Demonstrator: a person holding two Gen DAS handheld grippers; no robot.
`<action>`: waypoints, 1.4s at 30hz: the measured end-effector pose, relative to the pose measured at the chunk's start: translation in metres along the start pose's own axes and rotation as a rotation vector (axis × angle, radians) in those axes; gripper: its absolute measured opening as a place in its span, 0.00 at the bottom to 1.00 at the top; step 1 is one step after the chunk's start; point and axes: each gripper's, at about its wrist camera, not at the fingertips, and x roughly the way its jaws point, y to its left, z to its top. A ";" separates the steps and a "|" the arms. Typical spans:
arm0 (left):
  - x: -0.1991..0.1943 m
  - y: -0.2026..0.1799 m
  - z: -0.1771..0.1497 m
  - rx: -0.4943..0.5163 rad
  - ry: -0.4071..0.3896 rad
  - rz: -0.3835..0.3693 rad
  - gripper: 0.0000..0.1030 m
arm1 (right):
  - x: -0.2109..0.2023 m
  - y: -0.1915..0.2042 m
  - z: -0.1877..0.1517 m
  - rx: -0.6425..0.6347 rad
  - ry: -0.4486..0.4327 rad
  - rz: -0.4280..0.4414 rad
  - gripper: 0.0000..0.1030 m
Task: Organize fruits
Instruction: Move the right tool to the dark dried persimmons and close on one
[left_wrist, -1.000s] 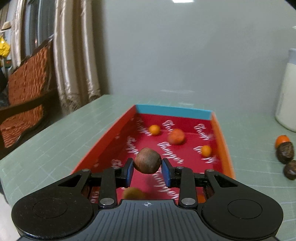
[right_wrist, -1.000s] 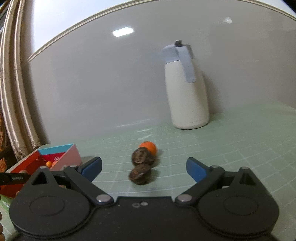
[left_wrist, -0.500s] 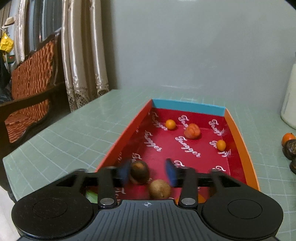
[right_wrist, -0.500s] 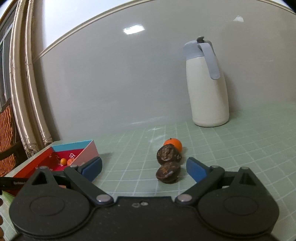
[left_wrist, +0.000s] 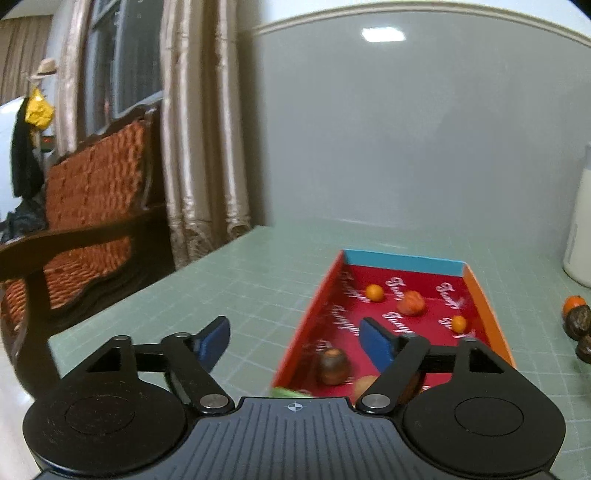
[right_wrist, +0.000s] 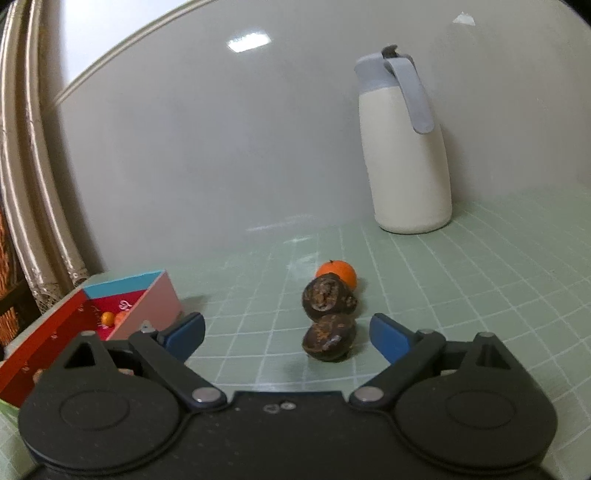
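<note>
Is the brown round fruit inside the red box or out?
Inside. The brown round fruit sits on the red box floor, free of the open left tongs.

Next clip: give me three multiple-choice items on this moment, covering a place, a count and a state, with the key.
1. Where is the brown fruit nearest the left gripper?
A. in the red box
B. on the mat
C. between pads

2. How many dark fruits lie before the right gripper?
A. one
B. two
C. four

3. The right gripper's jaws are:
A. shut
B. open
C. gripping the jug

Key: 1 A, it rests on the box floor; 2 B, two in front of an orange one; 3 B, pads apart, touching nothing.
</note>
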 end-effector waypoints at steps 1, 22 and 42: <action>0.000 0.005 -0.001 -0.010 0.003 0.007 0.76 | 0.002 -0.001 0.001 0.002 0.008 -0.007 0.90; 0.016 0.059 -0.018 -0.114 0.055 0.150 0.81 | 0.056 -0.010 0.006 0.064 0.183 -0.079 0.64; 0.016 0.058 -0.019 -0.108 0.054 0.158 0.83 | 0.060 -0.006 0.006 0.042 0.189 -0.002 0.34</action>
